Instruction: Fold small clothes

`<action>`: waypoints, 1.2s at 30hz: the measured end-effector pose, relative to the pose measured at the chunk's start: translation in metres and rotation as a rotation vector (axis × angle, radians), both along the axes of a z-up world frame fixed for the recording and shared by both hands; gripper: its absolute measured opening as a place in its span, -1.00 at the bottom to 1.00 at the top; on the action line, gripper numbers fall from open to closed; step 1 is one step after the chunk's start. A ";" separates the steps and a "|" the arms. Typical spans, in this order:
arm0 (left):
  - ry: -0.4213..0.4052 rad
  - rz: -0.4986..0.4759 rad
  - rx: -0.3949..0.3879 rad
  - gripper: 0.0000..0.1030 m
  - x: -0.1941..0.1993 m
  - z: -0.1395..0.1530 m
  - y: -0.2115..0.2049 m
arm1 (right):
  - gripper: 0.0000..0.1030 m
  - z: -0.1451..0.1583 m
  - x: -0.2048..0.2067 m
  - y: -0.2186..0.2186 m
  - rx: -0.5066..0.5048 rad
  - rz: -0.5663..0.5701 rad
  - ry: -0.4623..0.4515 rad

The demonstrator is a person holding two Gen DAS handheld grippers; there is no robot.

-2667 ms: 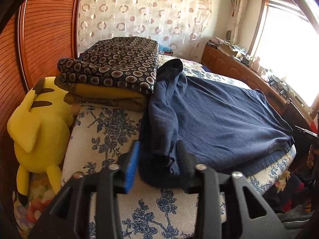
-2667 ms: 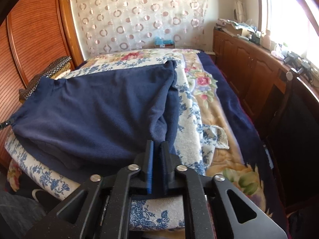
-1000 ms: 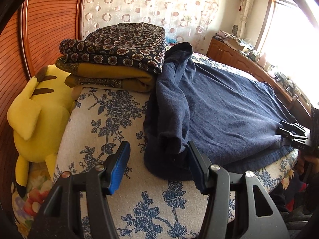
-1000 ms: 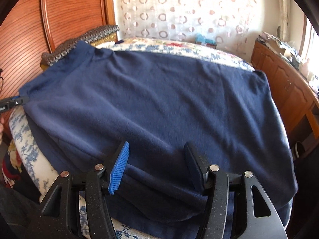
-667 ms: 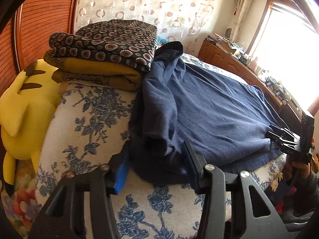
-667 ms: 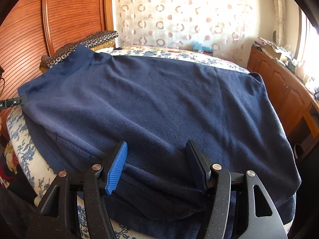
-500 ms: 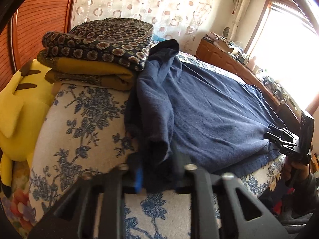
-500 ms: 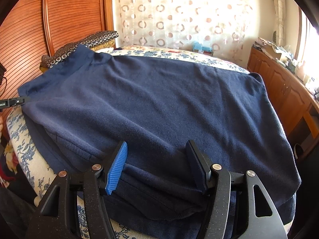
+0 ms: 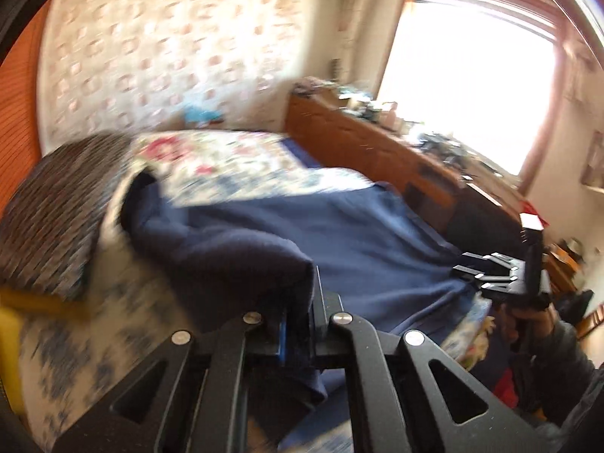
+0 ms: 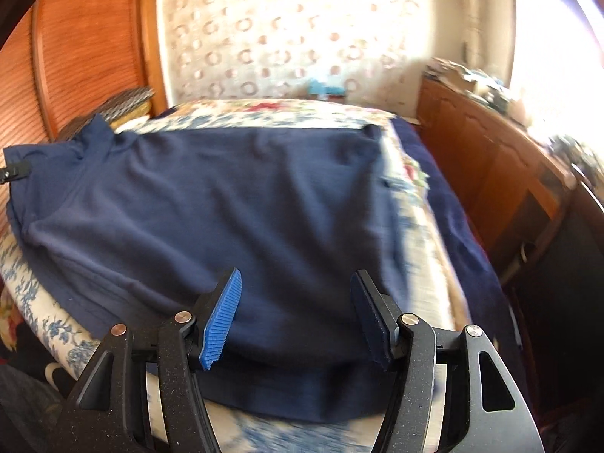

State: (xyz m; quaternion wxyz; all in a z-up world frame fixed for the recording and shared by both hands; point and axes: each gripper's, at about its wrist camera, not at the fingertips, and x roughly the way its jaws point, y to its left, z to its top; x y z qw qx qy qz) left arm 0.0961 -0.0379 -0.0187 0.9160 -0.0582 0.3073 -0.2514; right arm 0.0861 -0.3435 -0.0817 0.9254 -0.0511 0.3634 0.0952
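Note:
A navy blue sweater lies spread on the floral bed. In the left wrist view my left gripper is shut on a bunched fold of the sweater and holds it lifted above the bed. In the right wrist view my right gripper is open, with its jaws standing over the sweater's near hem. The right gripper also shows in the left wrist view at the sweater's far edge. The left gripper's tip shows small in the right wrist view at the far left.
A stack of folded patterned blankets sits at the left of the bed, with a yellow plush toy below it. A wooden cabinet runs along the right under a bright window. A wooden wardrobe stands at the left.
My left gripper closed on the sweater's fold and lifted it, swinging to the right. My right gripper stayed open at the hem and shifted slightly.

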 end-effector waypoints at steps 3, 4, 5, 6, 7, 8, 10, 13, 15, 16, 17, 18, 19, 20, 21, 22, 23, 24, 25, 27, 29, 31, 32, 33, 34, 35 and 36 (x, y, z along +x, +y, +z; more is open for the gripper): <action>-0.024 -0.063 0.000 -0.93 0.012 0.013 -0.033 | 0.20 0.004 -0.004 -0.013 -0.008 -0.030 -0.014; -0.026 -0.091 -0.002 -0.93 0.016 0.017 -0.045 | 0.20 0.005 -0.005 -0.017 -0.005 -0.035 -0.015; -0.030 -0.111 -0.001 -0.93 0.019 0.021 -0.054 | 0.20 0.005 -0.006 -0.019 -0.002 -0.037 -0.016; -0.037 -0.129 0.003 -0.93 0.022 0.025 -0.063 | 0.20 0.005 -0.008 -0.022 0.001 -0.040 -0.020; -0.048 -0.153 0.011 -0.93 0.025 0.030 -0.077 | 0.20 0.005 -0.009 -0.024 0.002 -0.043 -0.023; -0.052 -0.164 0.012 -0.93 0.028 0.034 -0.083 | 0.20 0.005 -0.011 -0.027 0.004 -0.045 -0.025; -0.061 -0.203 0.010 -0.93 0.036 0.044 -0.104 | 0.20 0.005 -0.012 -0.032 0.011 -0.053 -0.029; -0.079 -0.243 0.027 -0.93 0.042 0.056 -0.133 | 0.20 0.007 -0.013 -0.040 0.026 -0.067 -0.040; -0.086 -0.270 0.026 -0.93 0.043 0.062 -0.149 | 0.20 0.009 -0.014 -0.044 0.036 -0.073 -0.048; -0.088 -0.281 0.025 -0.93 0.043 0.065 -0.156 | 0.20 0.011 -0.016 -0.047 0.041 -0.077 -0.050; -0.092 -0.291 0.026 -0.93 0.042 0.068 -0.162 | 0.20 0.011 -0.016 -0.048 0.043 -0.078 -0.053; -0.095 -0.296 0.030 -0.93 0.043 0.071 -0.168 | 0.20 0.013 -0.017 -0.050 0.045 -0.080 -0.058; -0.094 -0.301 0.031 -0.93 0.043 0.073 -0.174 | 0.20 0.014 -0.018 -0.051 0.046 -0.083 -0.061; -0.089 -0.309 0.025 -0.93 0.044 0.074 -0.179 | 0.20 0.015 -0.018 -0.052 0.049 -0.086 -0.063; -0.072 -0.320 0.022 -0.93 0.047 0.073 -0.184 | 0.20 0.017 -0.018 -0.054 0.054 -0.088 -0.065; -0.054 -0.326 0.028 -0.93 0.049 0.072 -0.187 | 0.20 0.017 -0.019 -0.055 0.058 -0.089 -0.065; -0.033 -0.337 0.039 -0.92 0.052 0.068 -0.191 | 0.20 0.018 -0.019 -0.056 0.060 -0.091 -0.067; -0.027 -0.349 0.048 -0.84 0.052 0.066 -0.193 | 0.20 0.018 -0.019 -0.057 0.061 -0.093 -0.068; -0.020 -0.360 0.072 -0.76 0.052 0.061 -0.196 | 0.20 0.018 -0.020 -0.056 0.060 -0.094 -0.067; -0.021 -0.358 0.112 -0.45 0.048 0.053 -0.200 | 0.20 0.016 -0.020 -0.056 0.058 -0.096 -0.065; -0.028 -0.347 0.133 -0.17 0.044 0.048 -0.196 | 0.20 0.016 -0.020 -0.056 0.056 -0.096 -0.064; -0.034 -0.336 0.136 -0.03 0.039 0.046 -0.188 | 0.20 0.017 -0.021 -0.056 0.049 -0.099 -0.067; -0.033 -0.331 0.131 0.01 0.037 0.045 -0.182 | 0.20 0.018 -0.021 -0.056 0.048 -0.100 -0.070; -0.032 -0.320 0.125 0.06 0.035 0.045 -0.173 | 0.20 0.019 -0.021 -0.056 0.047 -0.100 -0.073; -0.031 -0.312 0.125 0.08 0.035 0.045 -0.167 | 0.20 0.021 -0.020 -0.055 0.044 -0.101 -0.078; -0.036 -0.297 0.126 0.08 0.033 0.045 -0.158 | 0.20 0.023 -0.020 -0.054 0.040 -0.102 -0.083; -0.039 -0.283 0.129 0.08 0.034 0.044 -0.153 | 0.20 0.026 -0.019 -0.053 0.037 -0.103 -0.088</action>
